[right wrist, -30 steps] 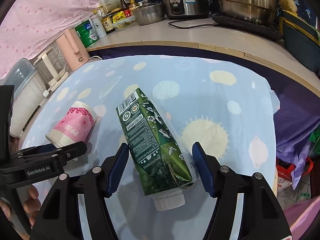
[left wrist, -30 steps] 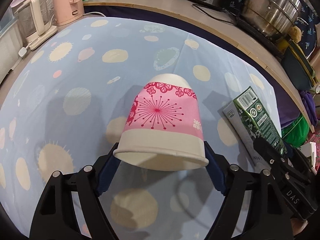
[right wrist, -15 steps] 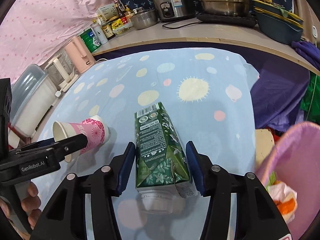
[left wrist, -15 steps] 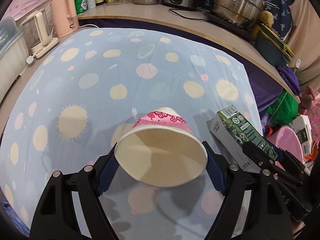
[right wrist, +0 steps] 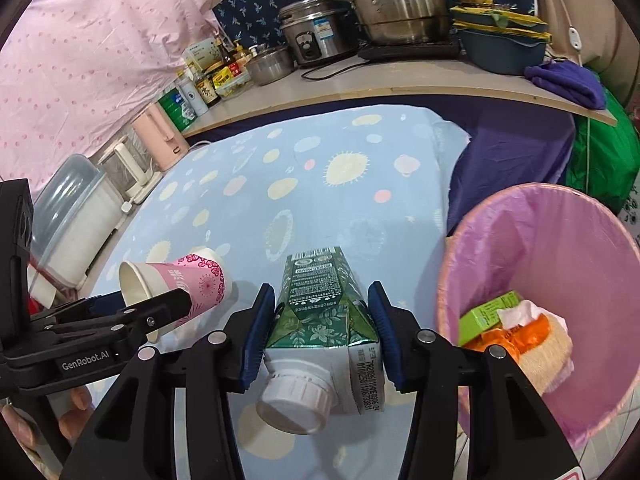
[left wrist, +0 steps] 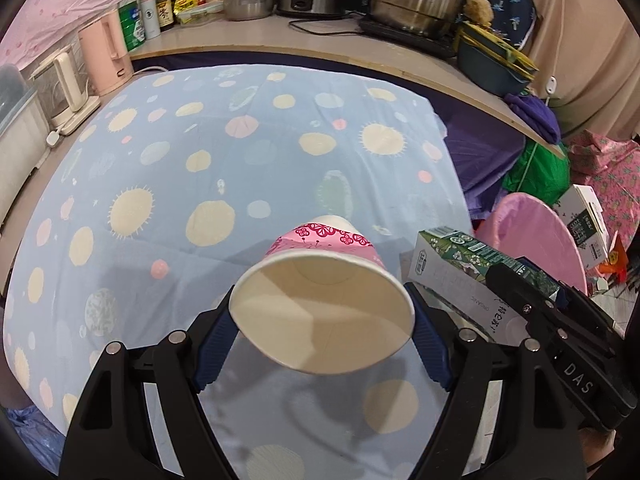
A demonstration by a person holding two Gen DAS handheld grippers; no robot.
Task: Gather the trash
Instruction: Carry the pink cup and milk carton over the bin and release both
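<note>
Hand-held grippers clench: left [left wrist: 322, 330] conical paper cup [left wrist: 320, 312], right [right wrist: 320, 326] creased gabled carton [right wrist: 320, 316].

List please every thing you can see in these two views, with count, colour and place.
paper cup: one, pink and white, held in the left gripper above the cloth
carton: one, green and white, white cap toward the camera, held in the right gripper
bin: one, pink liner, right of the table, trash already inside
tablecloth: one, light blue with suns and dots, over the table
kettle: one, pink, far left by the counter
rice cooker: one, silver, on the counter
steel pots: stacked, silver, on the counter
bottles: several, mixed colours, counter left
left gripper: black, blue pads, closed on the cup
right gripper: black, blue pads, closed on the carton
</note>
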